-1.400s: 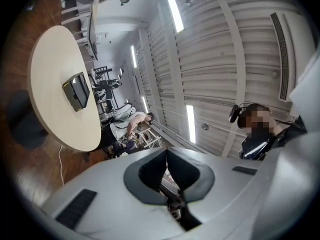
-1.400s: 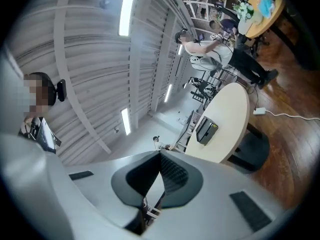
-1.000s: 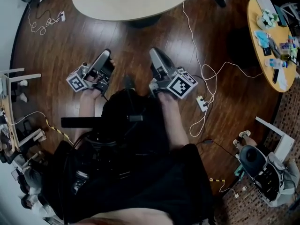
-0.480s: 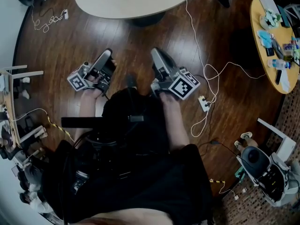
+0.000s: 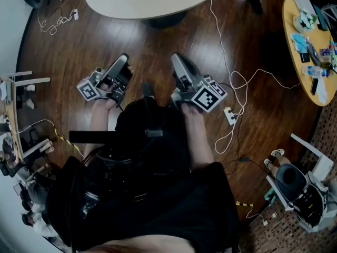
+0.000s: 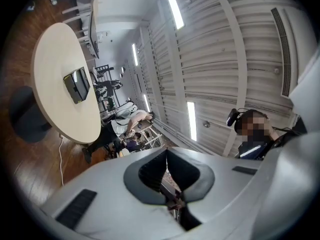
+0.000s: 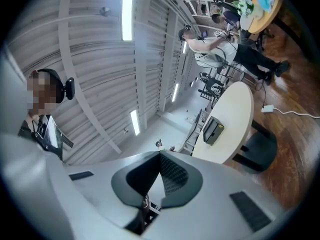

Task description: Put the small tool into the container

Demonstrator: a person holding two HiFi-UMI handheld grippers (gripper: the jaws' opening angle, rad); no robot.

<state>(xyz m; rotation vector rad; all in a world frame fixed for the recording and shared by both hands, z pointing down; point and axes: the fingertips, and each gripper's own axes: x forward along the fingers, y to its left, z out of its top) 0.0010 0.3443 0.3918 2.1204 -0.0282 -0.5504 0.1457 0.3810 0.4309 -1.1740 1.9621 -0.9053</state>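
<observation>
Standing on the dark wood floor (image 5: 68, 46), the person is holding the left gripper (image 5: 121, 63) and the right gripper (image 5: 177, 60) side by side in front of the body, both tilting slightly upward and touching nothing. Looking along the left gripper (image 6: 166, 152), its jaws are meeting at the tips with nothing between them, and the right gripper (image 7: 160, 157) is likewise pressing its jaws together on nothing at all. Neither the small tool nor the container is showing itself plainly in any view. A pale oval table (image 5: 152, 4) is carrying a dark flat box (image 6: 77, 84), and a yellow round table (image 5: 295, 62) at the far right is bearing a scatter of small things (too small to tell apart, so the tool or the container may or may not be among them). As a judgement, no step of the task is under way at this moment. Empty, closed jaws held away from both tables are fitting a pause ahead of fetching the tool just as well as a pause once the tool is lying in the container. Either table is sitting well apart from the grippers, so any work at them is calling for the person to step closer.
</observation>
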